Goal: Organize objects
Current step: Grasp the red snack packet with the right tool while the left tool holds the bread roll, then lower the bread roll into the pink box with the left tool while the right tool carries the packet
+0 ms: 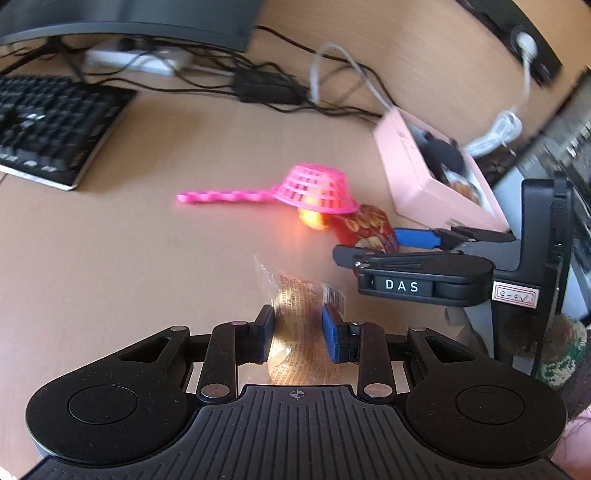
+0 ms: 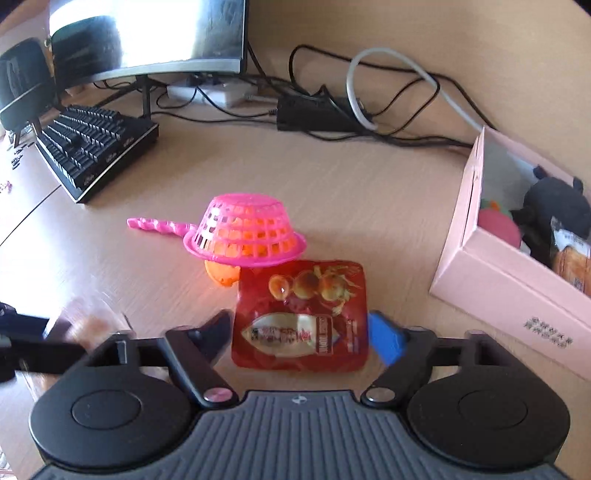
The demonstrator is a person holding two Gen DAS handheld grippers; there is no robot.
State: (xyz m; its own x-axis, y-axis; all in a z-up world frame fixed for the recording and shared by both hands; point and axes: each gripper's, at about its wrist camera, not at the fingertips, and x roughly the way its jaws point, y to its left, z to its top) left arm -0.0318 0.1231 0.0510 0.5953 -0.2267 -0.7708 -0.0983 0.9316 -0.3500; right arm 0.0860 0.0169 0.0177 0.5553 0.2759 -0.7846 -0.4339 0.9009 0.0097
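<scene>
My left gripper (image 1: pixel 299 332) is shut on a clear-wrapped golden snack packet (image 1: pixel 295 299), which sits between its blue pads just above the desk. A red snack packet (image 2: pixel 301 314) lies flat on the desk between the fingers of my right gripper (image 2: pixel 303 330). That gripper is open, its fingertips close beside the packet's two side edges. In the left wrist view the right gripper (image 1: pixel 373 245) reaches in from the right around the red packet (image 1: pixel 369 225). A pink toy strainer (image 2: pixel 243 229) lies upside down over an orange object (image 2: pixel 221 275), just beyond the red packet.
An open pink box (image 2: pixel 491 280) holding a black plush and other items stands at the right. A black keyboard (image 2: pixel 92 147), a monitor (image 2: pixel 147 33), a power strip and tangled cables (image 2: pixel 314 110) fill the back of the wooden desk.
</scene>
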